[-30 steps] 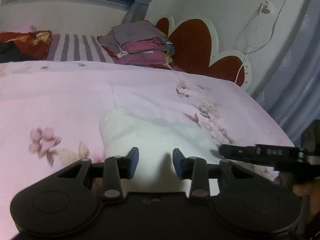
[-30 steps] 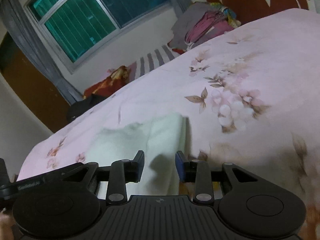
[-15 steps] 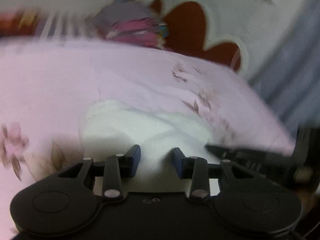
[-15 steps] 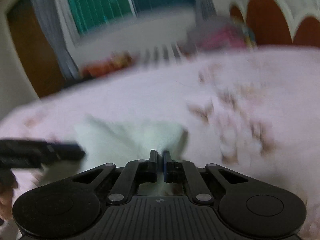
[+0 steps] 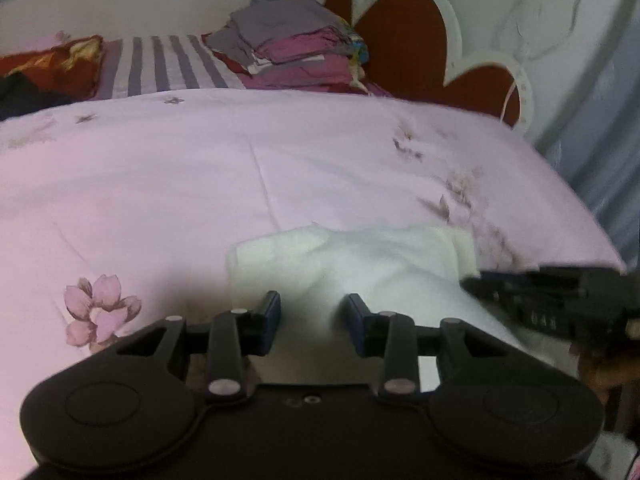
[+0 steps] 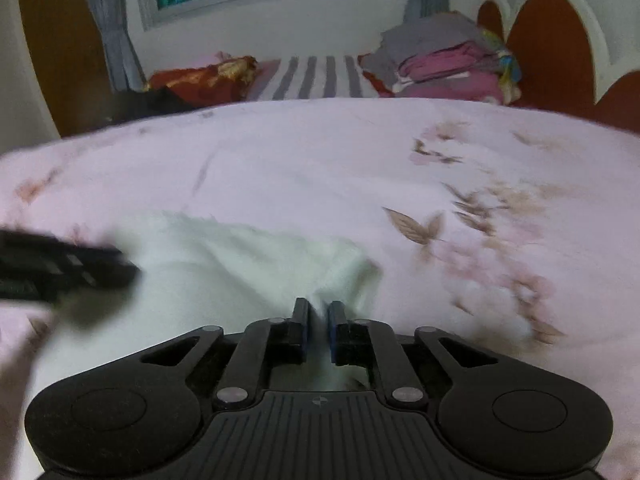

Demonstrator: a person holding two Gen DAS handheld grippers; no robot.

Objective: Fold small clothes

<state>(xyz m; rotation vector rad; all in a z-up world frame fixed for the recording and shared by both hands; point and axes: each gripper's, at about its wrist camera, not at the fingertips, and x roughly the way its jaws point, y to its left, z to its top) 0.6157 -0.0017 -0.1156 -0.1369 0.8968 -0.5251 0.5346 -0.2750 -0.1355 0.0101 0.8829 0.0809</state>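
A small white garment (image 5: 380, 264) lies rumpled on the pink floral bedsheet (image 5: 200, 180). My left gripper (image 5: 314, 312) hovers over its near left part. Its jaws are opening, apart, with cloth under the gap and nothing pinched. In the right wrist view the same white garment (image 6: 240, 256) bunches into a ridge that runs into my right gripper (image 6: 318, 312). Those jaws stand in a narrow gap with white cloth gripped between the pads, and they are opening slightly. Each gripper shows at the edge of the other's view: right gripper (image 5: 472, 282), left gripper (image 6: 124, 270).
A stack of folded grey and pink clothes (image 5: 296, 48) sits at the head of the bed beside a striped pillow (image 5: 160, 64) and a red cushion (image 6: 200, 76). A red and white headboard (image 5: 404, 40) rises behind. The bed's right edge (image 5: 592, 240) drops off near a grey curtain.
My right gripper rolled level and closed from apart onto the garment's edge, bunching the cloth. The left gripper shifted over the garment and kept its jaws apart.
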